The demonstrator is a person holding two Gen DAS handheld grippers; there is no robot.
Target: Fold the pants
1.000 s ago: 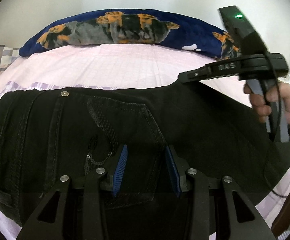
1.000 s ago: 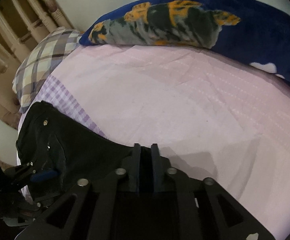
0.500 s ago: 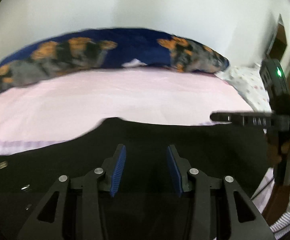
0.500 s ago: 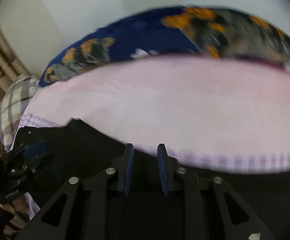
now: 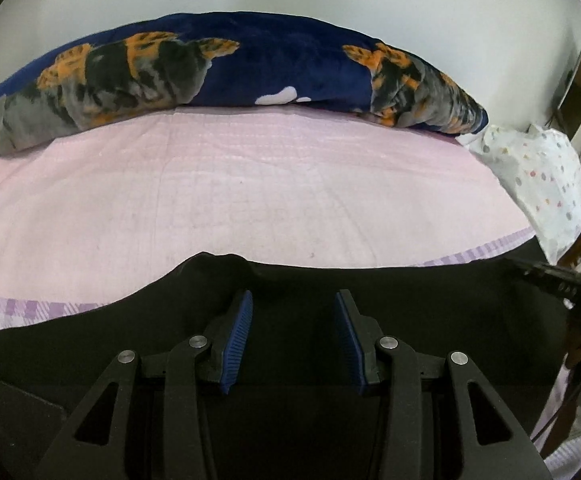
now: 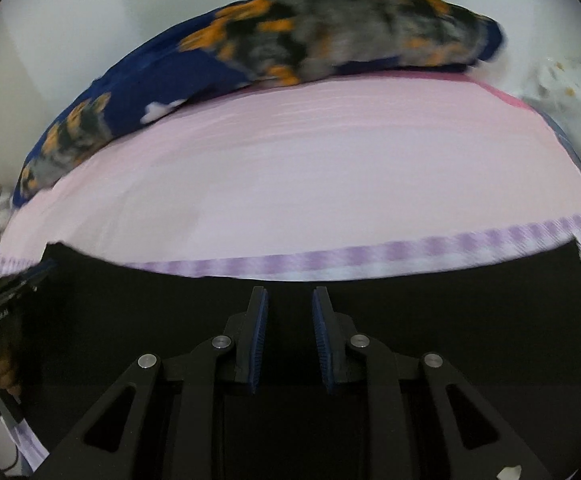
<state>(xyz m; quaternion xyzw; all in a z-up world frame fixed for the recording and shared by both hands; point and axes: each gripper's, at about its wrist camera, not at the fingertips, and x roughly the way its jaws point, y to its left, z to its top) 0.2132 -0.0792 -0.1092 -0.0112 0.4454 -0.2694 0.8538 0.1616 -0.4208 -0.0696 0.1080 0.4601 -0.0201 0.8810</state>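
Spread fingers [image 5: 237, 340] above black pants [image 5: 410, 292]

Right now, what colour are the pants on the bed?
Black pants, clearest in the left wrist view.

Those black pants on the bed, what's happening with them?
A person is folding them, holding a two-finger gripper in each hand. The black pants lie flat along the near edge of a pink bedsheet. The left gripper and the right gripper both hover low over the fabric with jaws open, gripping nothing. A long blue pillow lies along the far side of the bed.
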